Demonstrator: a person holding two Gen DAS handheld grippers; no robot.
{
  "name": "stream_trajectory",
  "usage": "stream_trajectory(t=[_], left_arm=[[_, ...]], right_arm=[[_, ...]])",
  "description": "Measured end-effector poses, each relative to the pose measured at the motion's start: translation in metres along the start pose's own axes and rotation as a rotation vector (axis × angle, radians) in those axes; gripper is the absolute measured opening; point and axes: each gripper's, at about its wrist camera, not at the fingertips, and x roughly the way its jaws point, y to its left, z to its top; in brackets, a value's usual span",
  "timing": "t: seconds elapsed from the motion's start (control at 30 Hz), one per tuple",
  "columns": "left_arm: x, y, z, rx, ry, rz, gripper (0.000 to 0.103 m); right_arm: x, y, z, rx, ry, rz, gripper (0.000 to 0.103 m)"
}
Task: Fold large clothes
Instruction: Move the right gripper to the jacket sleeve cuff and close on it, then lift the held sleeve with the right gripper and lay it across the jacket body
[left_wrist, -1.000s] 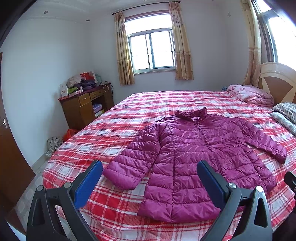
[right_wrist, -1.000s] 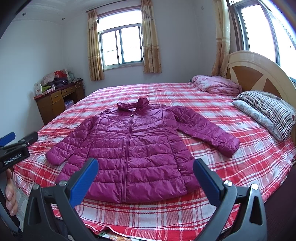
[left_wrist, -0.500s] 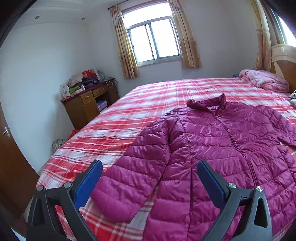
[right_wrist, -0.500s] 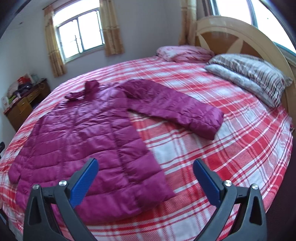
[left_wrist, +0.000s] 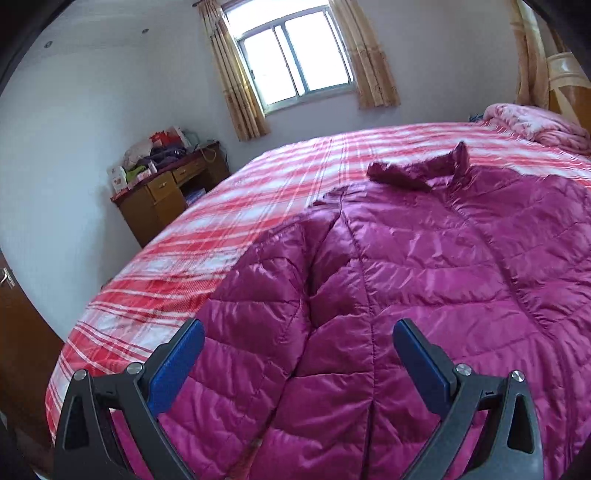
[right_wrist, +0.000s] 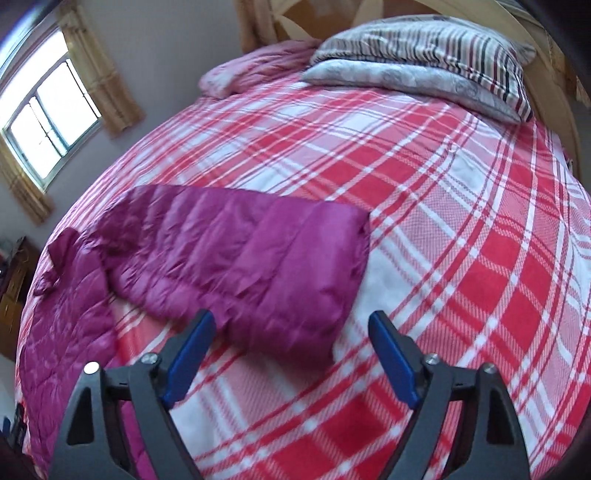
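Left wrist view: our left gripper (left_wrist: 298, 354), fingers apart, hovers over the magenta quilted puffer jacket (left_wrist: 424, 280); right gripper (right_wrist: 291, 343) (closing, nothing clamped) nears its sleeve (right_wrist: 258, 266).

Bare red plaid bedspread (right_wrist: 461, 229) lies open right of the quilted magenta jacket's sleeve (right_wrist: 266, 258) as far as the striped pillows (right_wrist: 424, 48) and pink blanket (right_wrist: 251, 70) against the headboard. In the left view, free bedspread runs left of the jacket (left_wrist: 424, 295) to the mattress edge; beyond it stands a cluttered wooden dresser (left_wrist: 166, 195) against the wall
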Motion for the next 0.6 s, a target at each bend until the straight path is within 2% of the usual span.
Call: stream_trajectory(t=[0.1,0.17,0.2,0.23,0.3,0.4,0.6], left_arm=[[0.017,0.000,-0.004,-0.012,0.036,0.009,0.102],[0.024,0.003,-0.006,-0.022,0.042,0.008,0.102],[0.026,0.005,-0.007,-0.026,0.046,0.008,0.102],[0.029,0.006,-0.006,-0.030,0.053,0.002,0.102],[0.030,0.010,-0.004,-0.046,0.068,-0.015,0.102],[0.025,0.020,0.000,-0.068,0.062,-0.011,0.102],[0.014,0.040,0.009,-0.106,0.042,-0.019,0.102]], right_arm=[[0.012,-0.003,0.004,0.005,0.018,0.009,0.071],[0.011,0.000,0.004,-0.029,-0.001,0.013,0.060],[0.011,0.000,0.005,-0.046,-0.001,0.030,0.041],[0.011,0.001,0.005,-0.056,0.000,0.044,0.029],[0.011,0.001,0.005,-0.064,-0.004,0.061,0.021],[0.004,0.002,0.007,-0.085,-0.040,0.038,0.016],[-0.017,0.005,0.025,-0.113,-0.122,-0.020,0.014]])
